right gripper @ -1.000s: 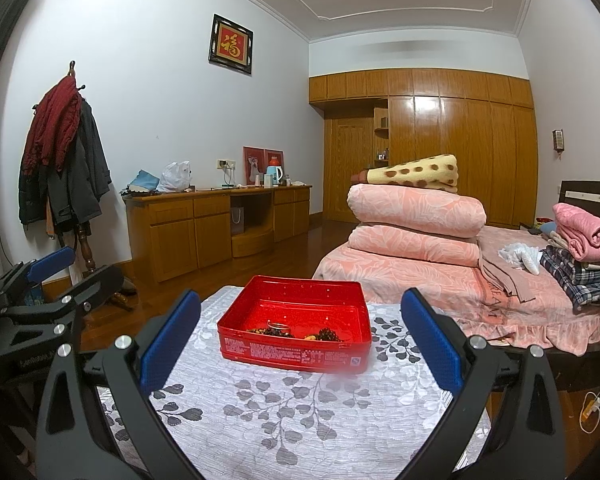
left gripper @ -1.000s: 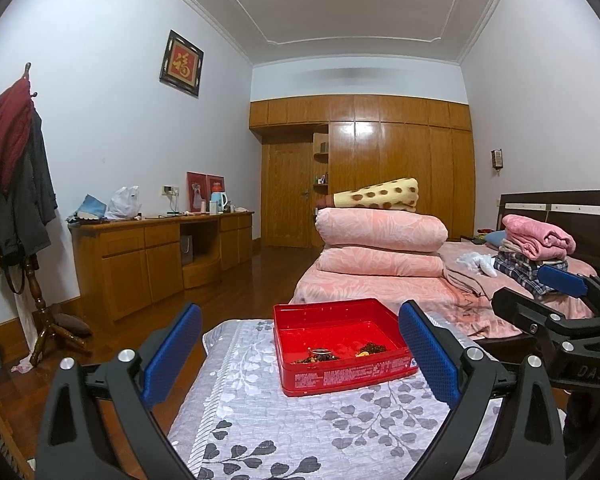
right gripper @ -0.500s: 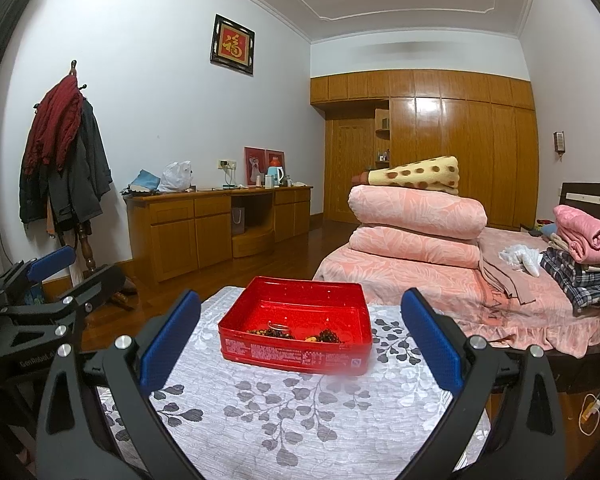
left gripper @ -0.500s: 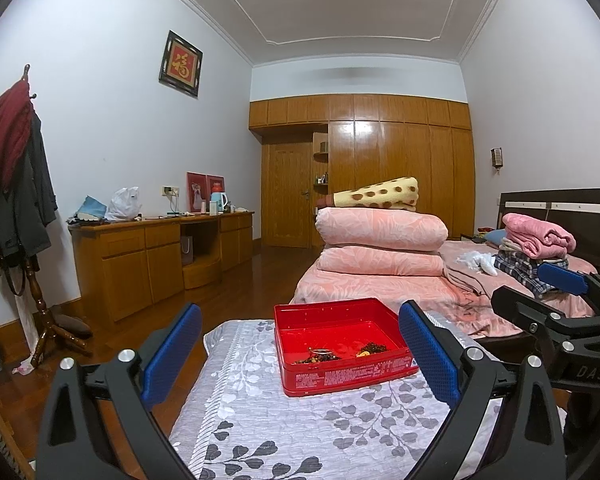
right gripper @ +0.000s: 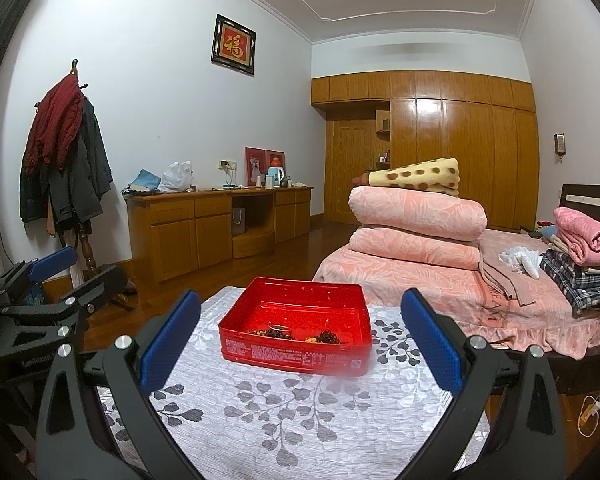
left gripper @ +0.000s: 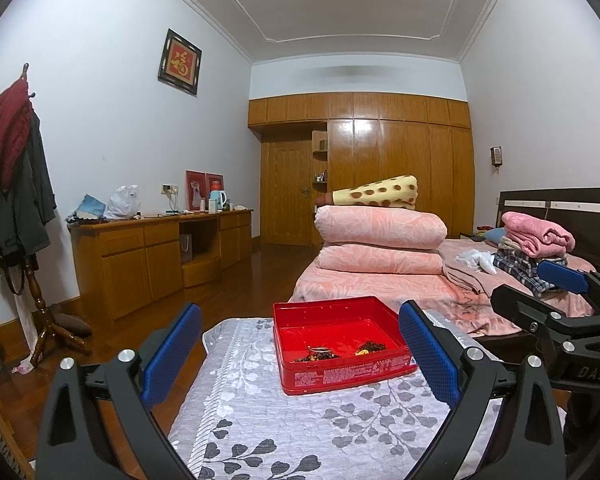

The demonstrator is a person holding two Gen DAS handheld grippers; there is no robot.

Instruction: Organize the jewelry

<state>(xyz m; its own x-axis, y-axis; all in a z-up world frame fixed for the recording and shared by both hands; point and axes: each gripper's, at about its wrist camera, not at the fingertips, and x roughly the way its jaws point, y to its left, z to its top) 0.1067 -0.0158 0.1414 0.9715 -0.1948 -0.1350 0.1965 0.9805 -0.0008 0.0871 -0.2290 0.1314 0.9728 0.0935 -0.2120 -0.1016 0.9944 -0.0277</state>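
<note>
On the tabletop point(right gripper: 260, 420), which is covered by a grey cloth with leaves, stands a red tin point(right gripper: 296, 354) without a lid. At the left, the left gripper point(left gripper: 300, 354) is held above the near edge, its blue fingers point(left gripper: 172, 350) wide apart and holding nothing. Between the grippers, inside the tin, lies the jewelry point(right gripper: 296, 333): dark beads, a metal ring, a small yellow piece. At the right, the right gripper point(right gripper: 298, 344) has fingers point(right gripper: 430, 342) apart too, also holding nothing. Behind is a bed point(right gripper: 520, 304).
</note>
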